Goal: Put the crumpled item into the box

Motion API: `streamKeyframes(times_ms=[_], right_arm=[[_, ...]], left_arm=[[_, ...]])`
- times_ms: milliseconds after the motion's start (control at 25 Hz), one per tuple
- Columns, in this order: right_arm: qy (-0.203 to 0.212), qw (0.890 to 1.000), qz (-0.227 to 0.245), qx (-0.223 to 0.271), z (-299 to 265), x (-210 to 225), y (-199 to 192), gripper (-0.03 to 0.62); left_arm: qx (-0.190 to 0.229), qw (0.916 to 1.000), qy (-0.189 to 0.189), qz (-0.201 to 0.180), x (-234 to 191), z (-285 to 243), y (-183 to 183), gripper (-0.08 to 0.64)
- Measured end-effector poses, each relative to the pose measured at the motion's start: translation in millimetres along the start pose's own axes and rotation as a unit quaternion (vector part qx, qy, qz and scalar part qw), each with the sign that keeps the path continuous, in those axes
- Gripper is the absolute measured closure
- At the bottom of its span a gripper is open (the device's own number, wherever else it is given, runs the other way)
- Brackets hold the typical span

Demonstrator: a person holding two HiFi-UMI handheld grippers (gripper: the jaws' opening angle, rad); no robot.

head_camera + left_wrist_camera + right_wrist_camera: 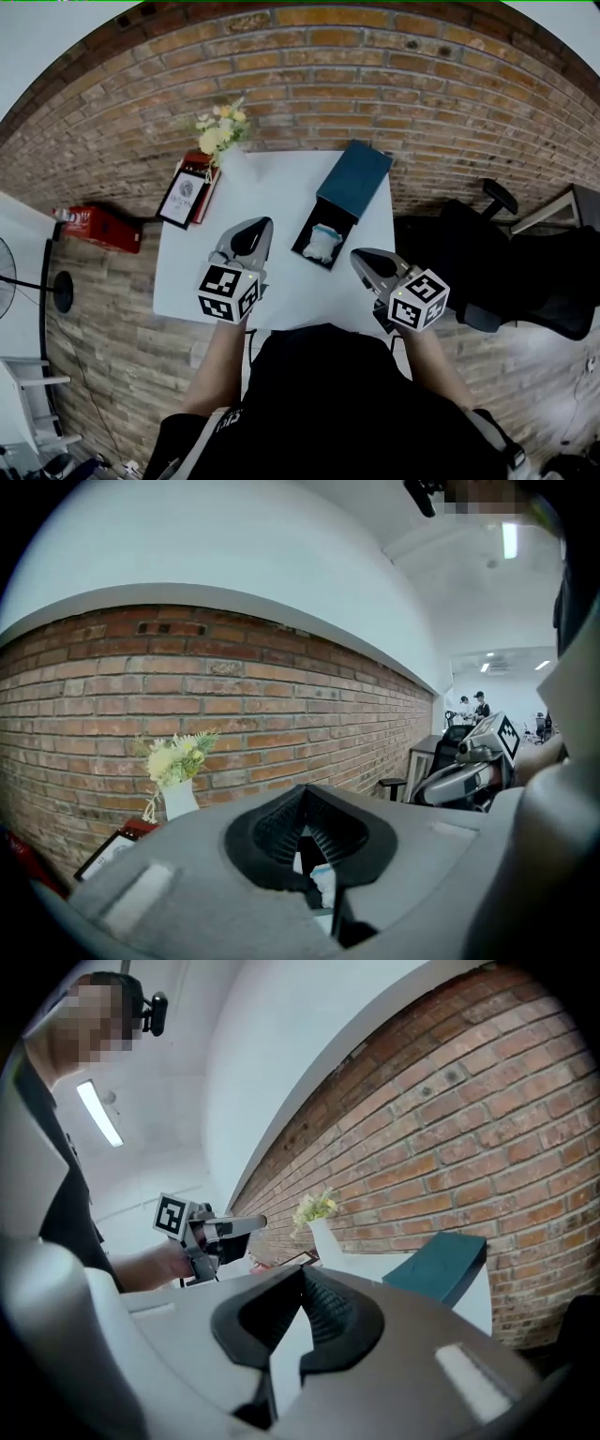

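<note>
Nothing brand-wise is readable here. The only print is the black-and-white square markers on the gripper cubes, plus some lettering on the framed card point(185, 195) at the back left of the white table point(272, 187), and that's way too small to read. As for containers, the dark teal box point(345, 230) sits open on the table with its lid point(354, 176) flipped back toward the brick wall, and the crumpled item point(322, 245), a white wad, is already lying inside it. A white vase of pale flowers point(222, 127) stands just beside the card. The left gripper point(258, 231) hangs over the table just left of the box, jaws fully closed and gripping nothing. The right gripper point(360, 255) is just right of the box, tips also pressed together with nothing between them. Only the head view shows the inside of the box, along with the red thing point(105, 228) on the floor and the black office chair point(487, 248). The left gripper view has a couple of people point(473, 705) far off in a lit room, which the others don't show. The right gripper view only gets the lid side of the box, plus a ceiling light strip point(98, 1112).
</note>
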State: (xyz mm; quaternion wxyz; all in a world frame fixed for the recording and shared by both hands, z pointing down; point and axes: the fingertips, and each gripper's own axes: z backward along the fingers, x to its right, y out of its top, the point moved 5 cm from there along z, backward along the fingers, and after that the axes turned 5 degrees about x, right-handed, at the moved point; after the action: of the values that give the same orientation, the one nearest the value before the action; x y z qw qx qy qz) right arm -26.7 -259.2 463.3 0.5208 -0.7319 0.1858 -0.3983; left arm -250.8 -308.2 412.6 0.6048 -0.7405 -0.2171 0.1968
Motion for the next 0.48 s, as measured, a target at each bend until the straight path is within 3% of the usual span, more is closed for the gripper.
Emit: streamKeyframes(times_ms=[240, 480], right_arm=[[0.012, 0.999, 0.048, 0.018, -26, -25, 24, 0.597], [-0.017, 0.998, 0.058, 0.028, -28, -27, 36, 0.597]], left_arm=[[0.03, 0.9995, -0.012, 0.002, -31, 13, 17, 0.552], [0.07, 0.9971, -0.018, 0.022, -50, 28, 34, 0.552]])
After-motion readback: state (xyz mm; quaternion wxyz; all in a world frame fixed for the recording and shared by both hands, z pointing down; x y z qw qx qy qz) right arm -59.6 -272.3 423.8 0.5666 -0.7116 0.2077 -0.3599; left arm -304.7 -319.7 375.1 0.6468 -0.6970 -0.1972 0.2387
